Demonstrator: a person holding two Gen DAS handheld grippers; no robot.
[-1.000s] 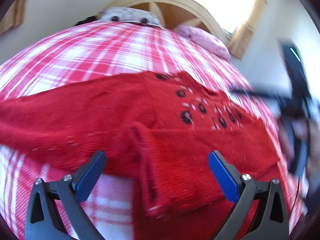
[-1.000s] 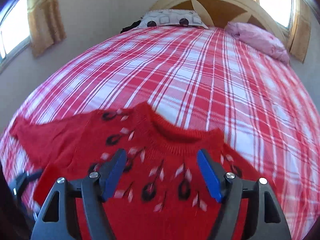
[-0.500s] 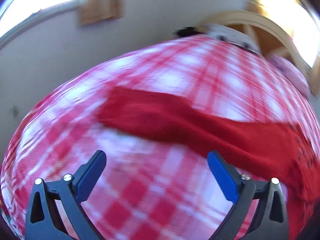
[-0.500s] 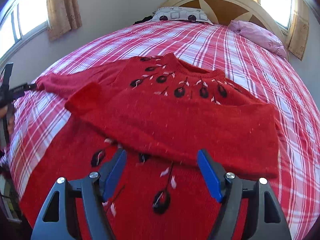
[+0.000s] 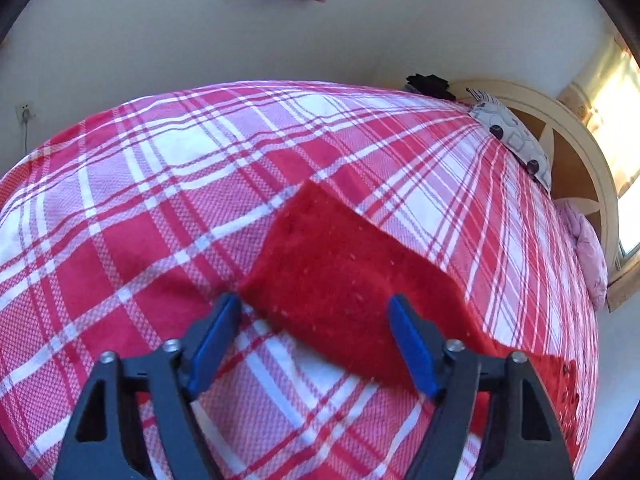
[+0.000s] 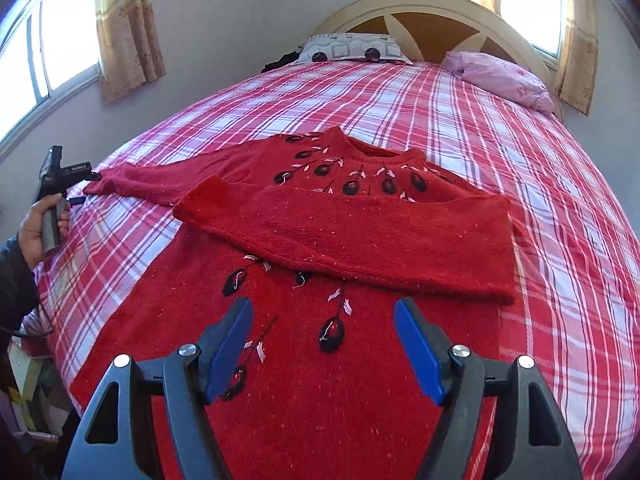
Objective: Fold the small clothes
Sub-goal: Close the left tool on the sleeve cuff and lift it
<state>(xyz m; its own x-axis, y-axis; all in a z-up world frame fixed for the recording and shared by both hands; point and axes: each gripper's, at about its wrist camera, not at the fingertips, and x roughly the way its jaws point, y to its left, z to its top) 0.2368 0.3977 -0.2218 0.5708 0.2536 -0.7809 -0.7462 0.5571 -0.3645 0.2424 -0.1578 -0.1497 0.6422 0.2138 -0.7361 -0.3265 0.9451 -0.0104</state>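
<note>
A red knitted sweater (image 6: 360, 240) with black embroidered motifs lies face up on the plaid bedspread (image 6: 460, 120). One sleeve (image 6: 348, 232) is folded across its chest. The other sleeve (image 5: 340, 272) stretches out to the side. My left gripper (image 5: 316, 320) hovers over that sleeve's cuff end; its jaws are closing with the cuff between them, and the pads are not seen pressing on it. In the right wrist view, the left gripper (image 6: 89, 188) sits at that cuff, held by a hand (image 6: 40, 224). My right gripper (image 6: 324, 332) is open above the sweater's lower body, holding nothing.
A patterned pillow (image 6: 352, 50) and a pink pillow (image 6: 500, 76) lie at the headboard (image 6: 432, 12). The bed's left edge (image 6: 56, 280) drops off beside the person's dark sleeve. A wall with a window and curtain (image 6: 128, 32) runs along that side.
The left gripper swung from over the sweater's body out to the far sleeve's cuff, and its jaws narrowed. The right gripper drew back from the collar to the lower body.
</note>
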